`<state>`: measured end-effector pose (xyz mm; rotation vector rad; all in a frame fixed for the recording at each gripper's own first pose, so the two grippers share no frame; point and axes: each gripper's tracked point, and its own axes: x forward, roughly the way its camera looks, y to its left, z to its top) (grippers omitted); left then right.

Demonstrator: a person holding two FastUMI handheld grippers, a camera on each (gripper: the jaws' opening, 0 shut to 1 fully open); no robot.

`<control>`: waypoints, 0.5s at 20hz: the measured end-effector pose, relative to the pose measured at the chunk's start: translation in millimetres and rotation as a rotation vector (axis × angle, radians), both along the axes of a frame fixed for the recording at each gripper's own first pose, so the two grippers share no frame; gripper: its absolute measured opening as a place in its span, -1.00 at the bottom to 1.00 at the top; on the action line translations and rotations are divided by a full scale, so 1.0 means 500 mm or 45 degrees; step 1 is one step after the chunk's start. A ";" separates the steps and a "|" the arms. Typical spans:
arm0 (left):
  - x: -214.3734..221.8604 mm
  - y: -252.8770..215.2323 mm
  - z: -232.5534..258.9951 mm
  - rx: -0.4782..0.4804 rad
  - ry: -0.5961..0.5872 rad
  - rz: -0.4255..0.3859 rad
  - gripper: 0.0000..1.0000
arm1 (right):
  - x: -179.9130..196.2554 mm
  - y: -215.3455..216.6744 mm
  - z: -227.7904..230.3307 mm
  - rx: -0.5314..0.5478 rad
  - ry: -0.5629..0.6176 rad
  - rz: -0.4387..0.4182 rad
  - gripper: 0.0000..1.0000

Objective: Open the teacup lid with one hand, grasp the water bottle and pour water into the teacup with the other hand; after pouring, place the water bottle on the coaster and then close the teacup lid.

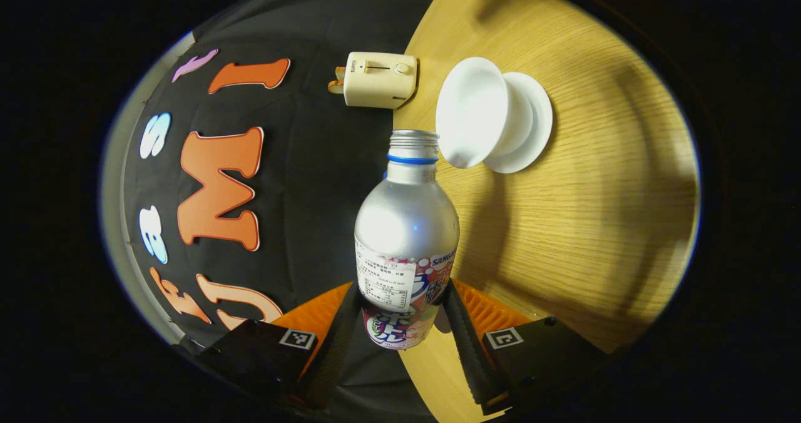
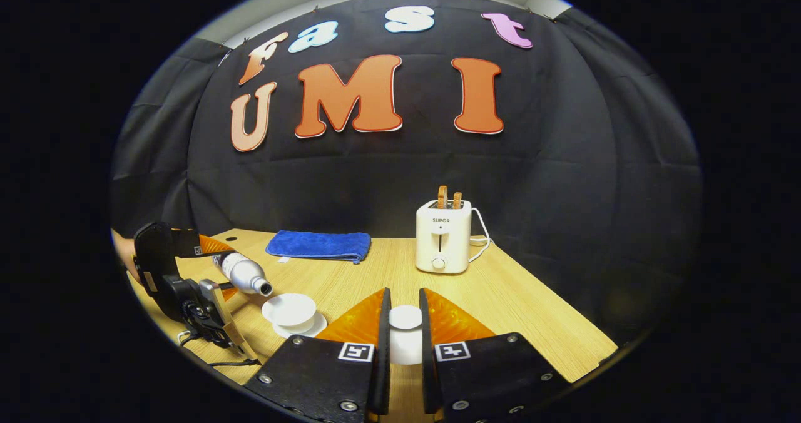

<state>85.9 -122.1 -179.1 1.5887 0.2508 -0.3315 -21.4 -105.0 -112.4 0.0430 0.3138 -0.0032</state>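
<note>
Bottle (image 1: pixel 405 235) is the thing in work now: the left claw (image 1: pixel 400 316) has closed both fingers on its lower body, on the label part, and holds it tipped over, so that the open neck points forward from the claw and sits just at the near rim of the cup (image 1: pixel 472 113). In the right gripper view the bottle (image 2: pixel 241 271) lies almost level, with its mouth just above and beside the cup (image 2: pixel 290 310), which stands on its saucer (image 2: pixel 300 329) on the table (image 2: pixel 532 310). I see no stream of water, so I judge that the pouring is only beginning. The right claw (image 2: pixel 404 335) is nearly closed on the white lid (image 2: pixel 405 326), which it holds between its fingers, well to the side of the cup. To do this step well, the neck should come over the middle of the cup before the tilt grows, because the mouth is now at the edge and water could fall on the saucer. The tilt should grow slowly, as the cup is shallow. Beyond the right claw stand a toaster (image 2: pixel 443 238) and a blue cloth (image 2: pixel 319 246), far from the work.
</note>
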 end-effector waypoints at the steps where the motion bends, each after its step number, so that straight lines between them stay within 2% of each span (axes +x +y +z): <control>1: 0.003 -0.001 0.003 0.019 -0.006 -0.008 0.66 | 0.001 -0.002 -0.001 0.002 0.000 0.000 -0.58; 10: 0.007 -0.009 0.026 0.206 -0.048 -0.101 0.67 | -0.004 -0.013 -0.007 0.017 -0.002 -0.009 -0.58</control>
